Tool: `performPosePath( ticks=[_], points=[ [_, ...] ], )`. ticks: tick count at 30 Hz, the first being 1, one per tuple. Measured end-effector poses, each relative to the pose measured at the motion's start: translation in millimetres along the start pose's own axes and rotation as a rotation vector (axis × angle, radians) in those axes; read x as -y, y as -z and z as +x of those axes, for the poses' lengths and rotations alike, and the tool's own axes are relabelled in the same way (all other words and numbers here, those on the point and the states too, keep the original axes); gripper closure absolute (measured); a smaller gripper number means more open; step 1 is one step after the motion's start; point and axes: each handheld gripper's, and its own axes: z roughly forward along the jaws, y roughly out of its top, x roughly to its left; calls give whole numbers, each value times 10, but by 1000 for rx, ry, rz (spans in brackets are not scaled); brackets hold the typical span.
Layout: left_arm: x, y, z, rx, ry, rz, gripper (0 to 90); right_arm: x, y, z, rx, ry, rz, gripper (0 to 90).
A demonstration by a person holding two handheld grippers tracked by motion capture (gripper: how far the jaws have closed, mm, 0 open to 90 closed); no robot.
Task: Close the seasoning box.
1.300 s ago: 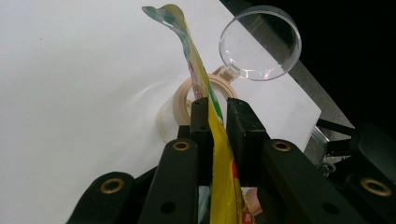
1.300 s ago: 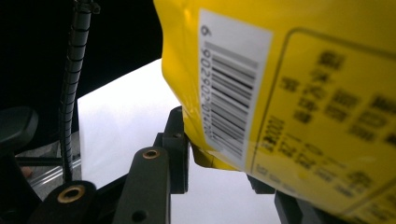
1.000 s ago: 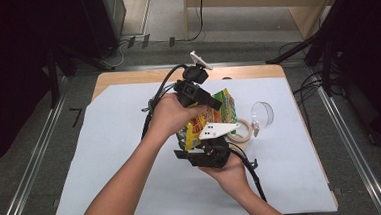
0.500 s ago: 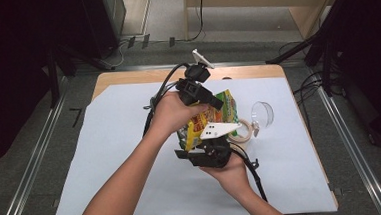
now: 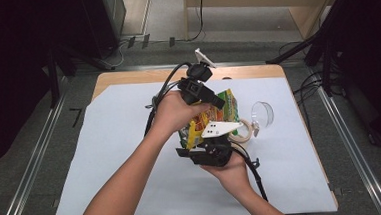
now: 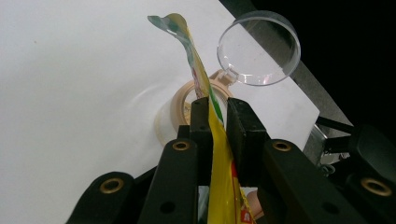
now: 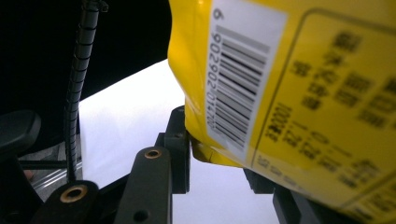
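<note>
A: How will that snack bag (image 5: 214,117) handle?

B: Light, crinkly and slick, I'd judge; pinch it by its flat edges, not its puffy middle. The left gripper (image 6: 215,122) has its jaws clamped on the thin top edge; the right gripper (image 7: 219,156) grips the bottom corner, the bag filling the space between its jaws.

A: What differs between views?

B: The left gripper view shows a jar (image 6: 187,105) and clear lid (image 6: 259,46) on the surface beyond its jaws; the right gripper view shows the barcode (image 7: 240,79).
</note>
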Motion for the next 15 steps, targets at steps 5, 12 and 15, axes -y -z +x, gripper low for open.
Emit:
performPosePath(
  ticks=[5,12,15],
  points=[
    [7,-2,-42,-15,-10,-5,814,6,-16,-29,-5,-9,1,682],
    [-16,-7,-69,-18,-11,-1,814,5,-19,-42,-11,-24,-5,684],
    [-29,-20,-88,-18,-14,-3,814,3,-4,-47,-10,-32,-6,684]
  ],
)
